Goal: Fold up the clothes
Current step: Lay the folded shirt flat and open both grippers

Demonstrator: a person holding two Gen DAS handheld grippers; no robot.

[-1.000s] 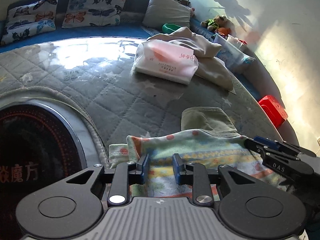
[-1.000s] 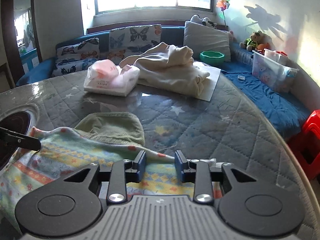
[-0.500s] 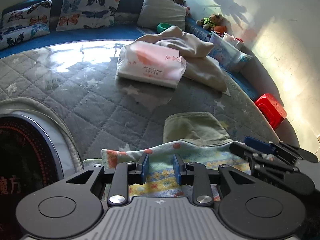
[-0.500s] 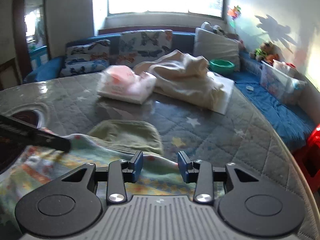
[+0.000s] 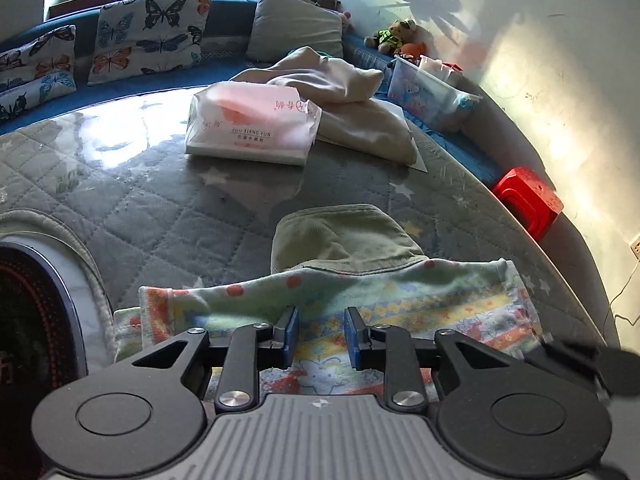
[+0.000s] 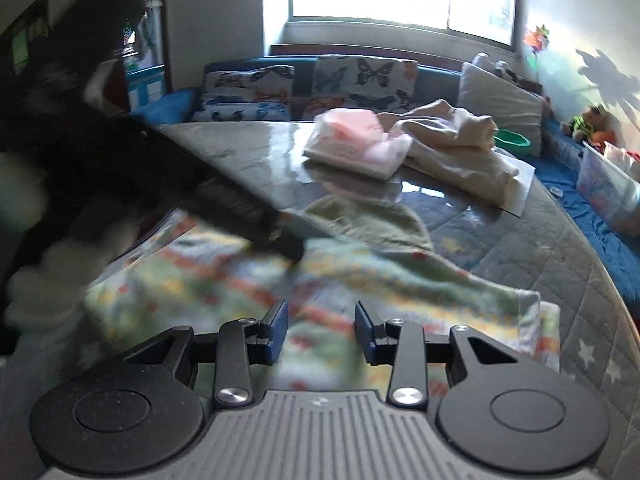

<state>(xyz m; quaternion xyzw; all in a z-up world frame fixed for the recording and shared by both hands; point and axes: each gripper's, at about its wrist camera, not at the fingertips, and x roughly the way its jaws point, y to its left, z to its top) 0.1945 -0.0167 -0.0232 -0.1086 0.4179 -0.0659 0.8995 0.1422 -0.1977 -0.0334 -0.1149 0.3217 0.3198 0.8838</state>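
The pastel patterned cotton garment (image 5: 360, 304), lying just before the olive folded cloth (image 5: 340, 240) on the quilted desk (image 5: 160, 208), could unfold, since both the left hand-held gripper (image 5: 319, 334) and right hand-held gripper (image 6: 321, 332) gape empty above it.

The quilted grey table cover (image 5: 168, 216) carries a patterned cloth (image 5: 400, 300), green garment (image 5: 340, 236), tissue pack (image 5: 252, 124) — and beige clothes (image 5: 360, 120).

Quilted grey table cover (image 5: 168, 208) bears a pink-and-white tissue pack (image 5: 252, 124); butterfly cushions (image 5: 148, 36) line the blue bench, teddy bear (image 5: 394, 36) above a clear bin (image 5: 432, 96), red stool (image 5: 528, 200) beside.
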